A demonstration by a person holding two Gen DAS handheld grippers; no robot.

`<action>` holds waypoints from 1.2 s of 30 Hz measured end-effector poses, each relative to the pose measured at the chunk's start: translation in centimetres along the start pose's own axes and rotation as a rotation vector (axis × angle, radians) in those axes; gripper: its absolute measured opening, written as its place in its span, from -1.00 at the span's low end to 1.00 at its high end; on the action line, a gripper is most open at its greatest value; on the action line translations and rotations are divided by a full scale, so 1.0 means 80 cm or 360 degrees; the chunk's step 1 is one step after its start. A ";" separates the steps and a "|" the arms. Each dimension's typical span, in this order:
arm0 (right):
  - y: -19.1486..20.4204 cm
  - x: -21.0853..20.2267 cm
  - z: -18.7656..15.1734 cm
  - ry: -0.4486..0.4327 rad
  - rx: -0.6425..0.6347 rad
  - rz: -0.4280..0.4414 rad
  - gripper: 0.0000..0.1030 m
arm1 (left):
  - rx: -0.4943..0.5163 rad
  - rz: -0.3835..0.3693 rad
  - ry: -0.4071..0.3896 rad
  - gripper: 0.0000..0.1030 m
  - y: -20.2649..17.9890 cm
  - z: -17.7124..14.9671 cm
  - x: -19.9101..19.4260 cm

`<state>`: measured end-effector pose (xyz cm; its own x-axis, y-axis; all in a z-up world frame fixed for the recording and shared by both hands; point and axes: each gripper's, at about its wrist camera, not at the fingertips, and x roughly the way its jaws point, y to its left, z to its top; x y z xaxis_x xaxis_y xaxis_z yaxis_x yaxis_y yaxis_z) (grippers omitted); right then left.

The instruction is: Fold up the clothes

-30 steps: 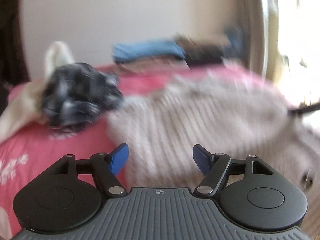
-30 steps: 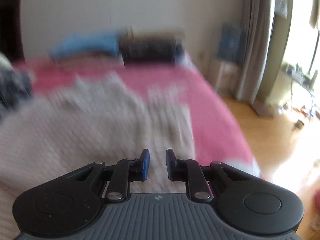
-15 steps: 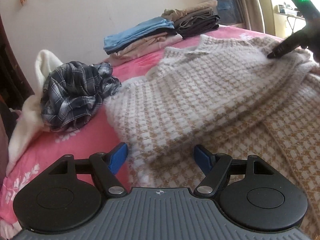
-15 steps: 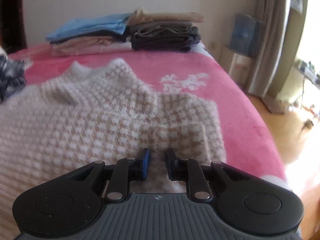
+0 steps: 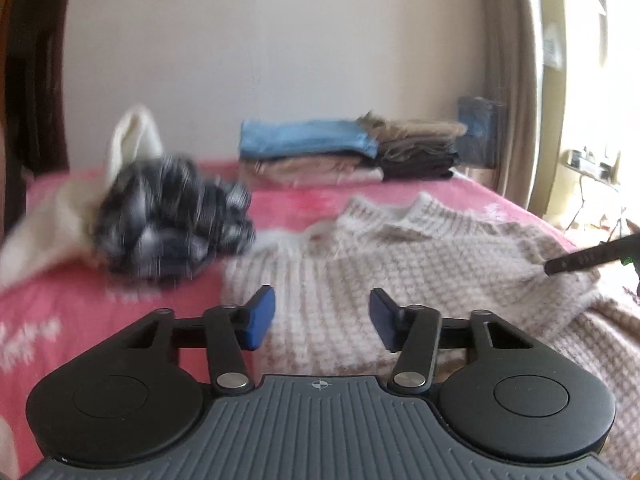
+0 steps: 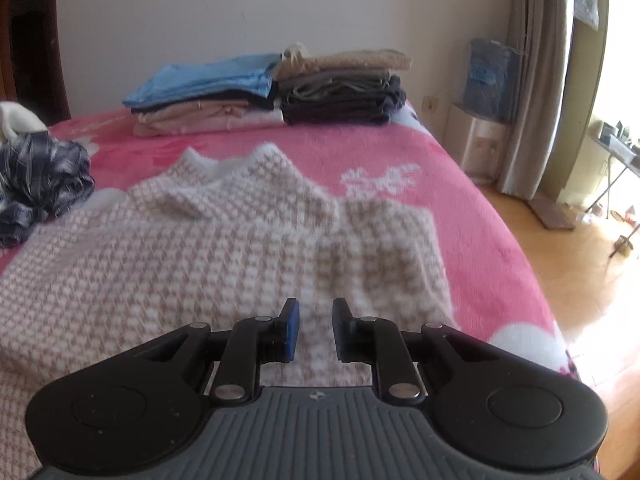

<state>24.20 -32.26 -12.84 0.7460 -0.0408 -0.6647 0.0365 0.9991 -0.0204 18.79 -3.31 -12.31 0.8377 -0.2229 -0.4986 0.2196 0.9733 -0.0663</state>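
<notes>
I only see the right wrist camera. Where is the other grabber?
Observer: The left gripper hangs over the near left edge of the fluffy beige-and-white knitted sweater, jaws closing, nothing pinched yet.
Child: What's behind the stripy shirt?
Observer: A cream fleecy garment stands up behind the crumpled dark plaid shirt and trails off to its left.
Child: Do you see my grabber?
Observer: Yes, the right gripper touches the sweater's right shoulder, where the knit bunches up.

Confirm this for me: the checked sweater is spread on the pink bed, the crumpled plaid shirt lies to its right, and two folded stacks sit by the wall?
Not quite. The crumpled plaid shirt lies to the left of the checked sweater, as the right wrist view shows. The rest holds: sweater spread on the pink bed, two folded stacks by the wall.
</notes>
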 end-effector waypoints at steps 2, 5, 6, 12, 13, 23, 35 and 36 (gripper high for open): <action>-0.003 0.003 -0.005 0.0017 0.0029 -0.0006 -0.65 | -0.0077 -0.0001 0.0190 -0.31 0.010 -0.012 0.025; 0.000 0.011 -0.020 0.0045 -0.0031 -0.0025 -0.67 | -0.0068 0.0006 0.0219 -0.30 0.010 -0.020 0.036; 0.006 0.015 -0.026 0.0050 -0.0094 -0.0045 -0.67 | -0.0091 0.0005 0.0231 -0.30 0.011 -0.017 0.036; 0.030 -0.010 -0.022 0.0068 -0.0261 -0.0113 -0.67 | -0.0154 0.0004 0.0203 -0.29 0.016 -0.012 0.027; 0.031 -0.021 -0.019 0.0063 -0.0252 -0.0101 -0.67 | -0.0130 0.0023 0.0188 -0.29 0.013 -0.010 0.021; -0.001 -0.190 -0.081 -0.0006 -0.0175 -0.0040 -0.66 | -0.0086 0.0059 0.0273 -0.17 -0.006 -0.012 -0.053; -0.036 -0.289 -0.132 -0.0085 0.0038 0.0085 -0.64 | -0.0249 -0.0047 0.0526 0.08 -0.056 -0.027 -0.127; -0.039 -0.297 -0.132 -0.0094 0.0058 0.0090 -0.64 | -0.0278 -0.0044 0.0533 0.08 -0.054 -0.025 -0.131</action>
<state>-0.64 -34.27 -4.91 0.7853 0.0140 -0.6190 0.0166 0.9989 0.0438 8.05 -5.06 -8.55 0.6164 -0.2472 -0.7477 0.1267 0.9682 -0.2157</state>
